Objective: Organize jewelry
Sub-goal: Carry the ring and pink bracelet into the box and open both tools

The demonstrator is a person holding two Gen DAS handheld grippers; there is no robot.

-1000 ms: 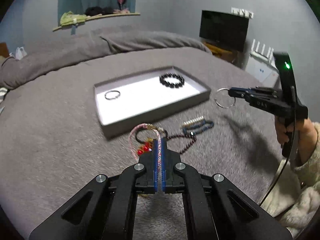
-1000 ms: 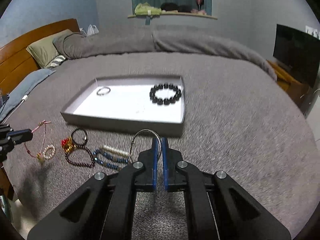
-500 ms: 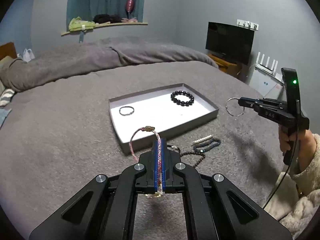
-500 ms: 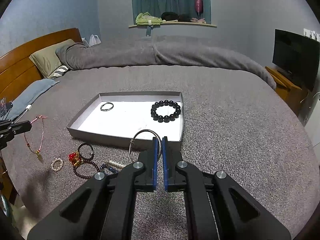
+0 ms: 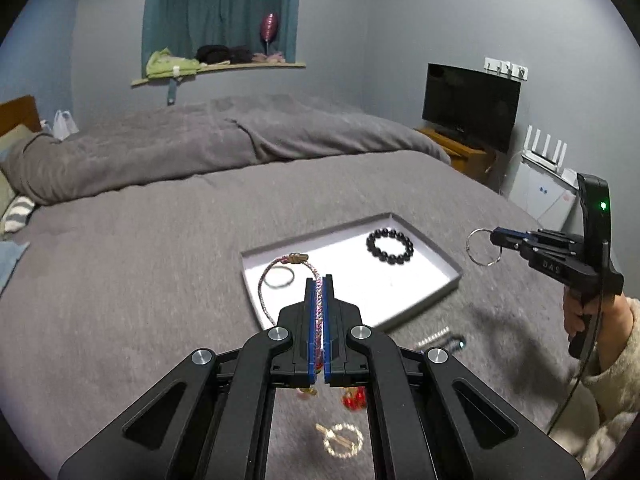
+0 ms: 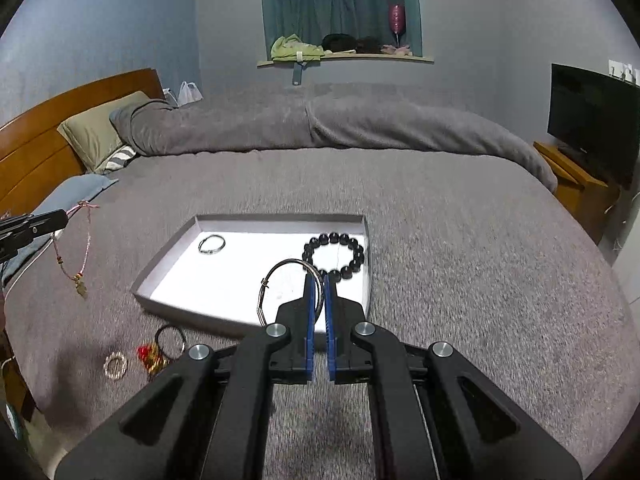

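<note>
above fuzzy grey bedspread point(image 6: 460, 264), claws pinch braided cord point(image 5: 264, 280), wire hoop point(image 6: 280, 276).

It was a home bedroom: a grey-blanketed bed point(image 6: 400, 184) with wooden headboard point(image 6: 48, 136), pillow point(image 6: 96, 132), curtained window point(image 6: 340, 0), television point(image 6: 592, 116) far right.

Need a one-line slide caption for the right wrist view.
Right gripper carries a silver wire bangle toward the white tray on the grey bed.

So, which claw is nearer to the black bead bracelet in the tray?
Right. The right claw hovers just beside the black bead bracelet; the left claw is over the tray's opposite end.
</note>
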